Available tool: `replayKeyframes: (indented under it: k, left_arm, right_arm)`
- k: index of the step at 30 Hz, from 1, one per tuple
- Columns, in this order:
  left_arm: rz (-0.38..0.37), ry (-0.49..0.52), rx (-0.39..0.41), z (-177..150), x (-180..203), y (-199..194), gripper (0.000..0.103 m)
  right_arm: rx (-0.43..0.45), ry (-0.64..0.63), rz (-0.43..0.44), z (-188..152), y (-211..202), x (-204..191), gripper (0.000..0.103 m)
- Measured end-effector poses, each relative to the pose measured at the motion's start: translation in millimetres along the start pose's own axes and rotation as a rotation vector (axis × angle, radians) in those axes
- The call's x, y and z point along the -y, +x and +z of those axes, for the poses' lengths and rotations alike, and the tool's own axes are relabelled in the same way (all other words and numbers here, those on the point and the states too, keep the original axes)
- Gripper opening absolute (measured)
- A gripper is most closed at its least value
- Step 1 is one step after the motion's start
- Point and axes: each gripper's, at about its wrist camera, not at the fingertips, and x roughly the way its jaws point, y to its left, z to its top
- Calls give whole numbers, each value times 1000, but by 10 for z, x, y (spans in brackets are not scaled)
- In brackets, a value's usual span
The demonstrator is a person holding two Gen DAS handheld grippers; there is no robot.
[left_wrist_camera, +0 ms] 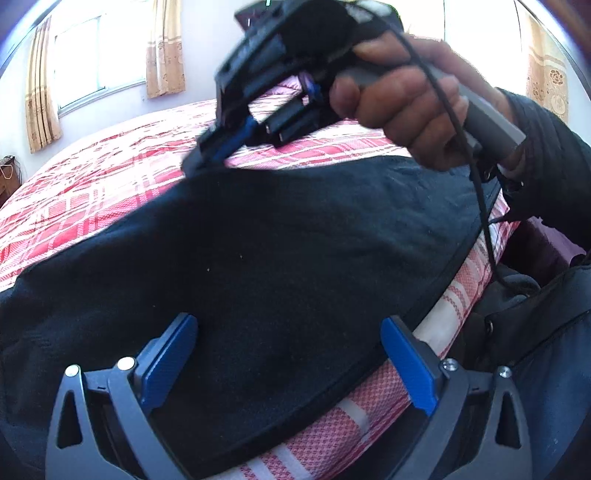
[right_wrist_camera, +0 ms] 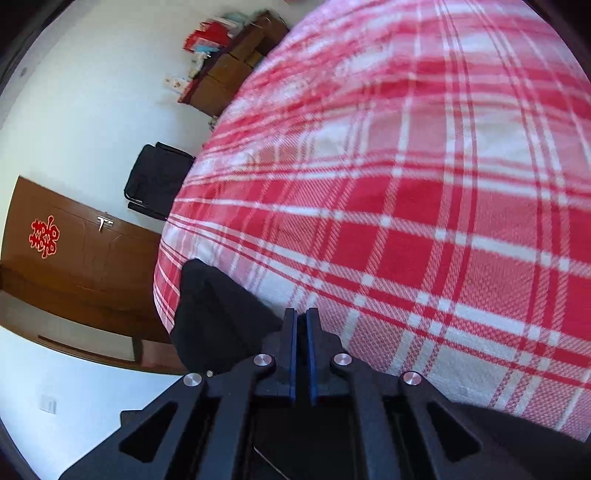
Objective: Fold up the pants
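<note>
A bed with a red-and-white plaid cover (right_wrist_camera: pixel 424 206) fills both views. Dark navy fabric pants (left_wrist_camera: pixel 266 251) lie spread across it, centre to 6 o'clock in the left wrist view. The left gripper (left_wrist_camera: pixel 288 363) has its blue-padded fingers wide, straddling the pants' edge. At 12 o'clock, the right gripper (right_wrist_camera: pixel 301 325) pinches a pants corner, fingers nearly closed.

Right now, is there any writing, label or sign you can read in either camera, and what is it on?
"囍": red paper cutout, rotated in the right wrist view, on the brown door.
Items on the shelf: any print is too blurred to read.
Pants, bedsheet, both grippers: no writing visible.
</note>
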Motion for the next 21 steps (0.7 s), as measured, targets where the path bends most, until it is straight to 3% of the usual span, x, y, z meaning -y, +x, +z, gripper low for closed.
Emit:
replayKeyframes:
  k: [4,9,15,20,21]
  left_arm:
    - [-2,3,0,-12,-1,-5,101]
    - [-1,16,-9,-37,-4,-18,101]
    - [4,28,-11,-37,30,-41,102]
    - [-20,2,-13,18,19,-122,102]
    - [-28,-6,-4,30,13,-155,102]
  right_arm:
    - [48,-68,-66,67,-44,-174,3]
    - [45,-35,-210,174,164,130,1]
    - [18,-45,-180,153,260,249,2]
    - [76,-67,-175,94,-242,215,6]
    - [84,-87,-188,50,-362,199,11]
